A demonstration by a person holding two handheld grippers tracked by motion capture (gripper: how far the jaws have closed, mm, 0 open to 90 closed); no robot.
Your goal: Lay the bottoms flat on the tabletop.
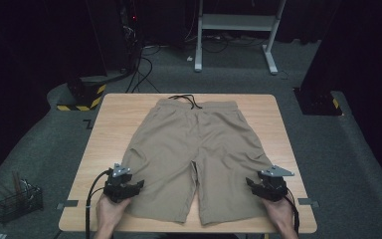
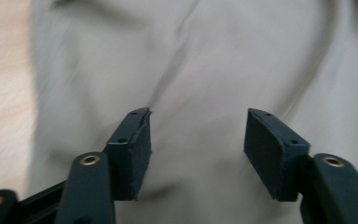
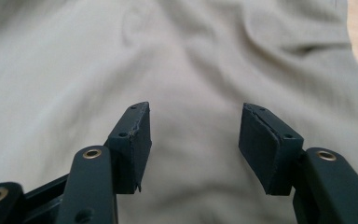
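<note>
1. High view: counter carries shorts spread flat, waistband far, leg hems toward the person.
2. Left tongs hover over the left leg's outer edge, jaws apart, empty.
3. Right tongs mirror them, also apart; both equally near.

Khaki fabric shorts: outer hems of both legs hidden under the black left gripper and black right gripper near the tabletop's near corners. Both gripper views crop the shorts on all sides; left one blurred. Contents of the black wire basket on the floor too small to tell.
</note>
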